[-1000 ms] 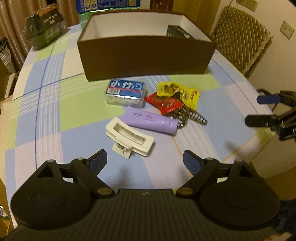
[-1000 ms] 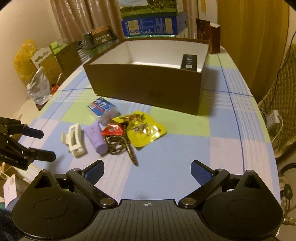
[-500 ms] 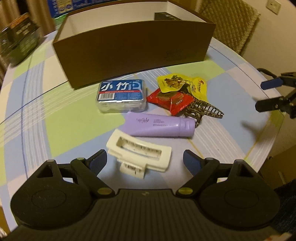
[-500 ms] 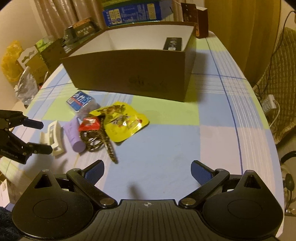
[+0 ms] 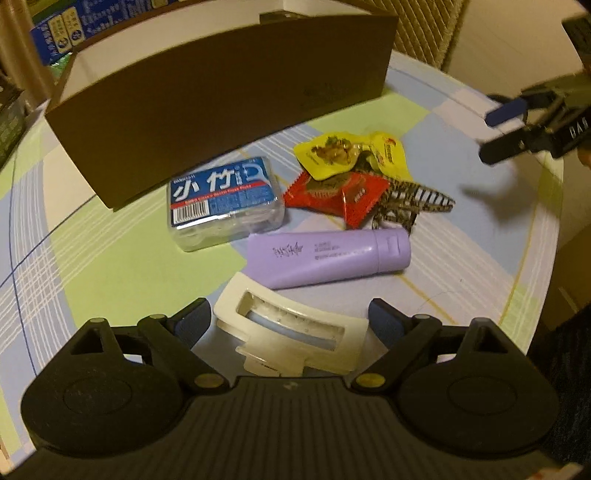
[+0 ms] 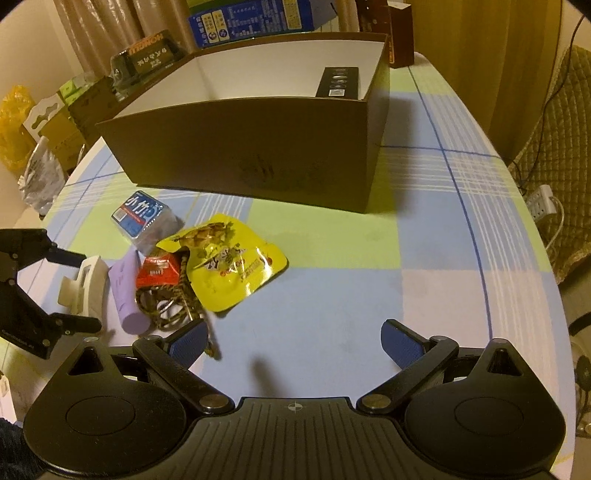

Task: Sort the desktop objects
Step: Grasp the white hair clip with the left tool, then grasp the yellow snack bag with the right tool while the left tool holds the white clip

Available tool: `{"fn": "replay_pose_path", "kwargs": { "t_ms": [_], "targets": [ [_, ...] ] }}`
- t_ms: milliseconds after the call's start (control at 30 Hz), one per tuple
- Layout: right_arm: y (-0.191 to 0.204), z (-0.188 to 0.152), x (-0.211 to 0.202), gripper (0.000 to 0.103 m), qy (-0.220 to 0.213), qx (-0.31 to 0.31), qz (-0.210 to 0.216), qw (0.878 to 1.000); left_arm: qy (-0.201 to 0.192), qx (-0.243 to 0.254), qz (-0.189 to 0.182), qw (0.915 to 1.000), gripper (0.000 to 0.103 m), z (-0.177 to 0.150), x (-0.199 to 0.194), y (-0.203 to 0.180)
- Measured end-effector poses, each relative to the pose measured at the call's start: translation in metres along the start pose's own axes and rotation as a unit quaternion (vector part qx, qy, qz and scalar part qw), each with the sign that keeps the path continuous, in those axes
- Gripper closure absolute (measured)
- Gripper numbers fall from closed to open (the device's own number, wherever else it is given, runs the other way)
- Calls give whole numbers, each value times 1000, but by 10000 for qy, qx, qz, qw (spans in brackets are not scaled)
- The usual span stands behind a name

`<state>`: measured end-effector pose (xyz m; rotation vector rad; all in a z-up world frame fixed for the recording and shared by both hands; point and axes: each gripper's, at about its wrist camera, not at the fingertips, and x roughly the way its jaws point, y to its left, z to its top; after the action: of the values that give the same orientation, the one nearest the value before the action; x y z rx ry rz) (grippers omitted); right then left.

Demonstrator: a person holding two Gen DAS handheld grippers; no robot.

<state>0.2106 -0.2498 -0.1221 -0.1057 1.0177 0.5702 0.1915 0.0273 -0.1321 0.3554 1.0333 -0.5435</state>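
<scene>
A cream hair claw clip [image 5: 291, 332] lies between the open fingers of my left gripper [image 5: 290, 321], which is not closed on it. Behind it lie a purple tube [image 5: 328, 256], a blue floss-pick box [image 5: 223, 199], a red snack packet [image 5: 336, 194], a yellow snack packet [image 5: 347, 151] and a striped keychain strap [image 5: 413, 201]. The brown cardboard box [image 5: 221, 110] stands behind them. My right gripper [image 6: 293, 341] is open and empty, over the table to the right of the pile; the yellow packet [image 6: 232, 267] and the clip [image 6: 86, 284] show there.
A black slim carton [image 6: 338, 83] lies inside the box [image 6: 258, 155]. Cartons and packages [image 6: 251, 18] crowd the table's far edge. A wicker chair [image 6: 561, 166] and a power strip [image 6: 541, 201] are to the right. The round table's edge [image 5: 546, 236] is near.
My left gripper has moved forward and down, so the cream clip now sits between its fingers. My right gripper has moved closer to the pile.
</scene>
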Motion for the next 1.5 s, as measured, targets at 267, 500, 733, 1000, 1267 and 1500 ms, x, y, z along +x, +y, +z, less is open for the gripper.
{"fn": "replay_pose_path", "kwargs": {
  "t_ms": [267, 500, 733, 1000, 1267, 1500],
  "targets": [
    [1, 4, 11, 6, 95, 24, 5, 10000, -168, -100, 153, 9997, 17, -9, -4, 5],
    [6, 9, 17, 6, 110, -55, 91, 9999, -60, -191, 504, 9985, 17, -11, -11, 21],
    [19, 18, 25, 6, -37, -521, 257, 9983, -25, -1057, 864, 9906, 17, -26, -15, 52],
    [35, 41, 55, 7, -122, -1418, 705, 9873, 39, -1740, 1114, 9784, 17, -39, -22, 79],
    [35, 57, 86, 34, 8, -1475, 995, 9841, 27, -1990, 1128, 9735, 17, -45, -24, 86],
    [42, 68, 101, 41, 164, -1764, 834, 9806, 21, -2128, 1107, 9708, 17, -47, -24, 94]
  ]
}}
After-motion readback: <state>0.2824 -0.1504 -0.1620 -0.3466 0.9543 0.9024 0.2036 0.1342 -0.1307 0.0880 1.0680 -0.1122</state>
